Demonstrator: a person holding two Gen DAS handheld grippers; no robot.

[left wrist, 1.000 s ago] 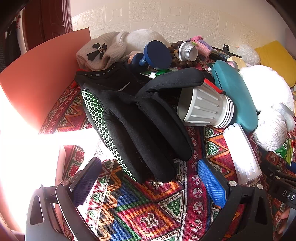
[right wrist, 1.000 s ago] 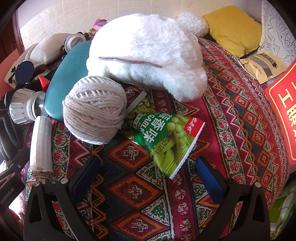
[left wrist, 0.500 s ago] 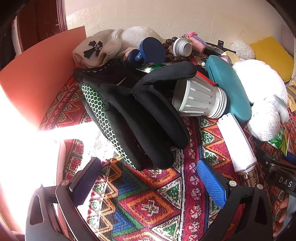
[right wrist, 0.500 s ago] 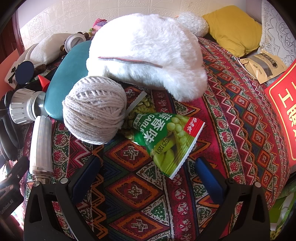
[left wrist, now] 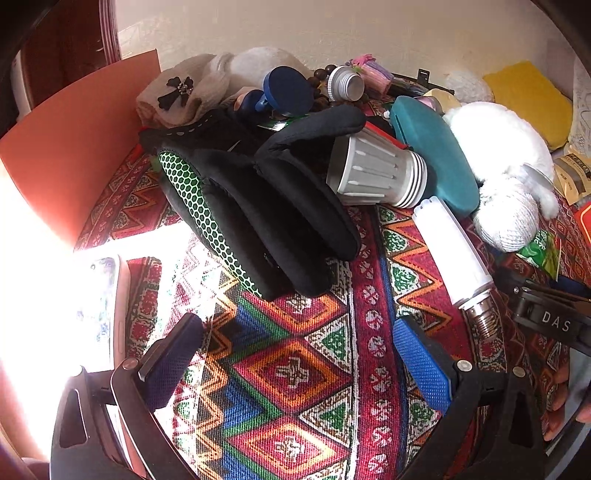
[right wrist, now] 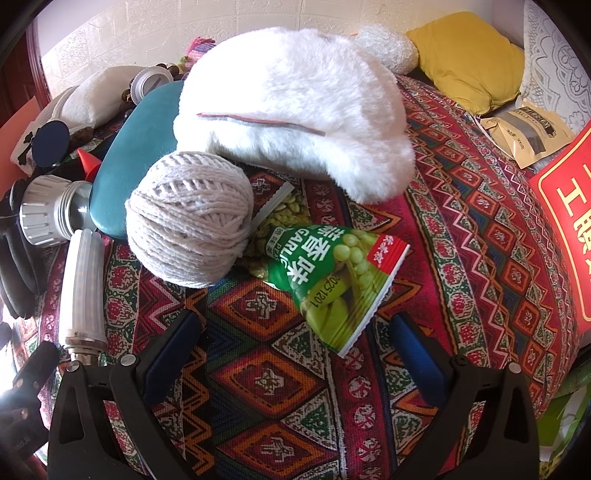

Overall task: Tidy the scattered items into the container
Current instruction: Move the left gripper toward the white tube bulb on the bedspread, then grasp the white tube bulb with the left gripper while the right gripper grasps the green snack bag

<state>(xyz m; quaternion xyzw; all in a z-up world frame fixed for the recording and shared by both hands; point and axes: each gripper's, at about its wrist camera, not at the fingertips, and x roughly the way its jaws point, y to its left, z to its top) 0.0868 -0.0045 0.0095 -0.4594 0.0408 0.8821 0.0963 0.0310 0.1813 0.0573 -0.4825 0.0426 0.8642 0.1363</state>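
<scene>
Scattered black padded gloves (left wrist: 258, 206) lie on the patterned woven cloth (left wrist: 295, 369) ahead of the left gripper (left wrist: 299, 354), its jaws spread and empty. Right gripper (right wrist: 291, 354) gapes empty near the green pea packet (right wrist: 328, 280) beside a beige yarn ball (right wrist: 188, 218).

A woven cloth (right wrist: 461, 192) in red, green, blue and orange diamonds covers the surface under the tool. Beyond it stands a cream wall of embossed tiles (right wrist: 122, 29) — dark red-brown woodwork (left wrist: 70, 44) to the far left. Harsh sunlight (left wrist: 33, 266) floods in on the left, bleaching that edge. Far right — a yellow cushion (right wrist: 469, 55) against white lace (right wrist: 554, 62).
</scene>
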